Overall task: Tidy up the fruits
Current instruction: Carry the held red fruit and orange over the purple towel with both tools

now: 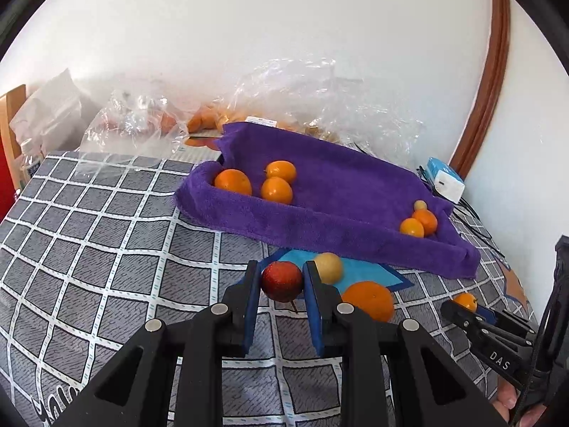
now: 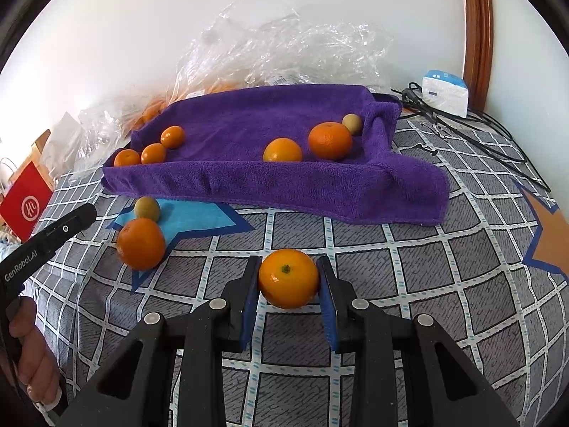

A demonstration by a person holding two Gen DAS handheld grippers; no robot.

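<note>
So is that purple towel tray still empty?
No. The purple towel tray holds six fruits: three small oranges at one end, two oranges and a pale fruit at the other.

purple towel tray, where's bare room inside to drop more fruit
The purple towel tray is bare across its middle and back, between the three small oranges at its left end and the two oranges with a yellowish fruit at its right end.

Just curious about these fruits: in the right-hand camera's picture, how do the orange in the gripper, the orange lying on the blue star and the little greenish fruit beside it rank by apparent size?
1. Gripped orange, though it is nearest the camera.
2. Orange on the blue star.
3. Greenish fruit, clearly smallest.
</note>
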